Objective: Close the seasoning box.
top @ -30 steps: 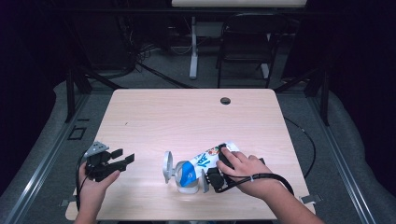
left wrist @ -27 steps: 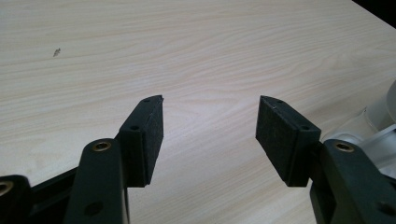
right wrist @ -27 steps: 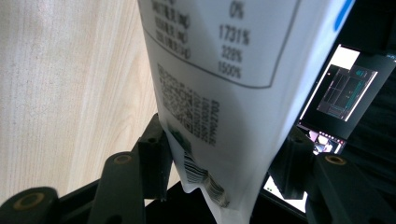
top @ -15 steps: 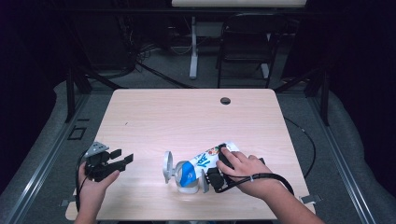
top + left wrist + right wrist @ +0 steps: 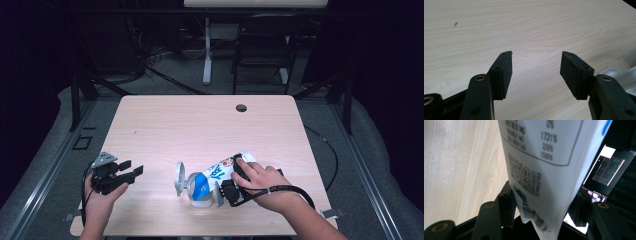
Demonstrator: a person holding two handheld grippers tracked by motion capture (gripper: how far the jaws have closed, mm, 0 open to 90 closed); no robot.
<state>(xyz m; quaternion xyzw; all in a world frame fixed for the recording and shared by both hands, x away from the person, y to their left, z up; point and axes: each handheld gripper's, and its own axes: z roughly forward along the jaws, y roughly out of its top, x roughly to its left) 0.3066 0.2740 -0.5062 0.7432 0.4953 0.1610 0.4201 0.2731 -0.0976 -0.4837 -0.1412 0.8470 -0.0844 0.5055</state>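
A white pouch with blue and colourful print lies slanted near the table's front edge. Its lower end meets a clear round container that rests on its side. My right gripper sits under the person's hand, with its jaws closed across the pouch. In the right gripper view the pouch shows a printed nutrition table and codes, and both jaws of the right gripper press its narrow end. My left gripper is held low at the front left, open and empty, pointing toward the container. In the left gripper view the open left gripper frames bare wood, with the container at the right edge.
The light wooden table has a dark cable hole near its far edge. A chair and desk legs stand on the floor beyond it. A lit screen shows behind the pouch in the right gripper view.
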